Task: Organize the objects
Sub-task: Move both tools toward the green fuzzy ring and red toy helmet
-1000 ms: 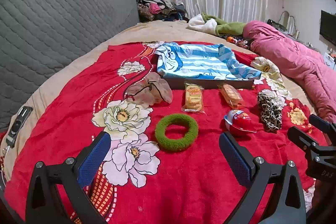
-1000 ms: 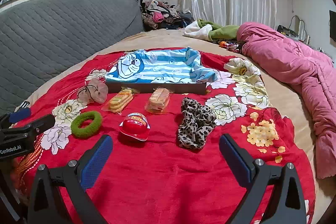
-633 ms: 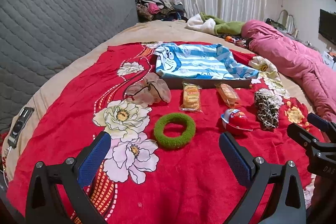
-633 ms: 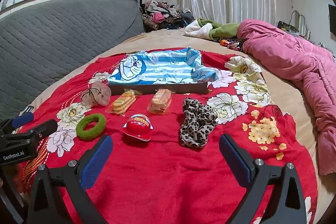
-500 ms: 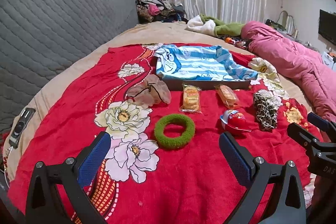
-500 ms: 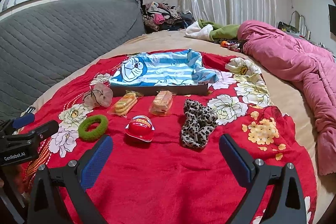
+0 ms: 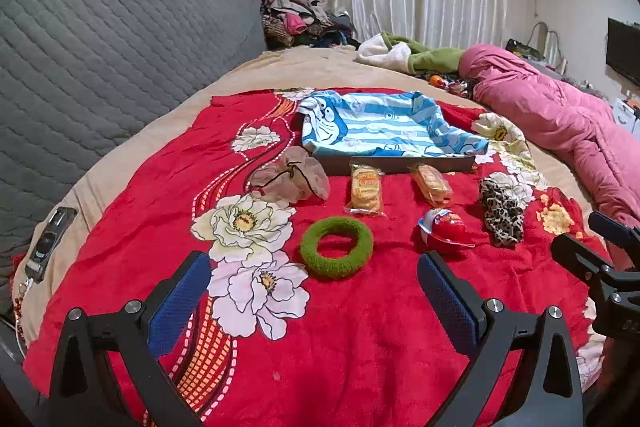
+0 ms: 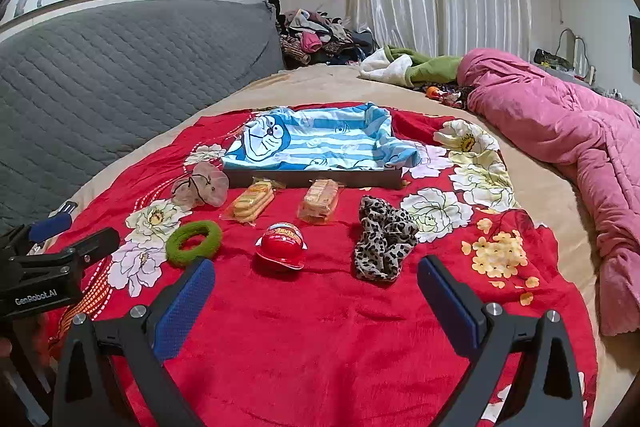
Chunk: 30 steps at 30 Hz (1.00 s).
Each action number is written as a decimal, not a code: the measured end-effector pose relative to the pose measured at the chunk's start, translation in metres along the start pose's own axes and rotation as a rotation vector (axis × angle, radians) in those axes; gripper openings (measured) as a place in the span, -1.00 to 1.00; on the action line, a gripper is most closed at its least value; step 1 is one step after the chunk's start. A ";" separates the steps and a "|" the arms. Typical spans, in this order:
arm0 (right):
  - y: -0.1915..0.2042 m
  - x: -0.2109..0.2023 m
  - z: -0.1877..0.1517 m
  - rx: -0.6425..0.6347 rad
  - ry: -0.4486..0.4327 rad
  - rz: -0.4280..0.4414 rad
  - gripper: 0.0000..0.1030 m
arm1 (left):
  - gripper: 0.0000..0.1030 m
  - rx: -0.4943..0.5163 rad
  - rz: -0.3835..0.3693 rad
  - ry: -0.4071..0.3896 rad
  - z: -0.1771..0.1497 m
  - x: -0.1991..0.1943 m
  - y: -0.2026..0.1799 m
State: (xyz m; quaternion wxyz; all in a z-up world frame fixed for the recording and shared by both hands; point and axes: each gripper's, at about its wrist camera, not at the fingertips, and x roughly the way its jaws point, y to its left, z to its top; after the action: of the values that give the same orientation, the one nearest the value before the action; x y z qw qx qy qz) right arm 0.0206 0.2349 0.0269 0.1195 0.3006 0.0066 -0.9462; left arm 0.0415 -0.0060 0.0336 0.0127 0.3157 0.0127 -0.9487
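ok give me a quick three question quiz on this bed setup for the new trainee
1. True or false: the left gripper and the right gripper are both open and hold nothing.
2. Which item lies nearest the green scrunchie? A) leopard scrunchie B) red egg toy C) pink blanket
3. Fill in: the tray is lined with a blue striped ____.

Key: 1 true. 2 B. 3 cloth.
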 end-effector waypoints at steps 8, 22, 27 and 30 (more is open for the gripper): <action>0.011 -0.007 0.002 -0.011 -0.005 0.024 0.98 | 0.99 -0.004 0.003 -0.001 -0.003 -0.006 0.009; 0.038 0.009 0.000 -0.063 0.031 0.057 0.98 | 0.99 -0.012 0.005 0.010 -0.005 0.000 0.022; 0.045 0.014 0.000 -0.074 0.039 0.066 0.98 | 0.99 -0.017 0.011 0.014 -0.007 0.005 0.026; 0.049 0.017 0.001 -0.081 0.044 0.070 0.98 | 0.99 -0.024 0.011 0.018 -0.007 0.007 0.029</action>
State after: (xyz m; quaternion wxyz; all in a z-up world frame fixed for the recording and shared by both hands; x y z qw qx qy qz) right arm 0.0177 0.1835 0.0205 0.1642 0.3163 0.0371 -0.9336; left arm 0.0409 -0.0351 0.0227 0.0214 0.3242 0.0224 -0.9455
